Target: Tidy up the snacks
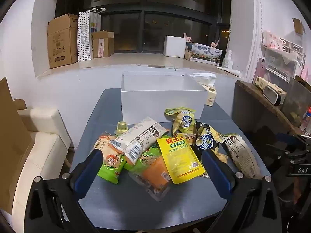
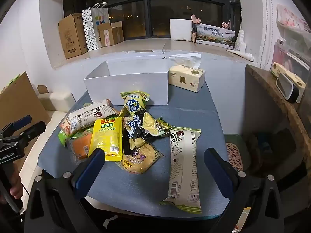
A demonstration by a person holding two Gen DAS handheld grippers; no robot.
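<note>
Bare table (image 2: 136, 190) strip btwn snacks (image 2: 114, 136), near edge

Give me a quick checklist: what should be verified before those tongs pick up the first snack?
1. Left tongs open, nothing held: ok.
2. Right tongs open, nothing held: ok.
3. White box open on top: ok.
4. Box has room inside: cannot tell, floor hidden.
5. Long white packet lies apart from the pile, easy to reach: ok.
6. Yellow pouch free of overlap: not ok, it lies on other packets.

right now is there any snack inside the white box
No, the white box shows only bare inner walls, and the snack packets all lie on the table in front of it.
</note>
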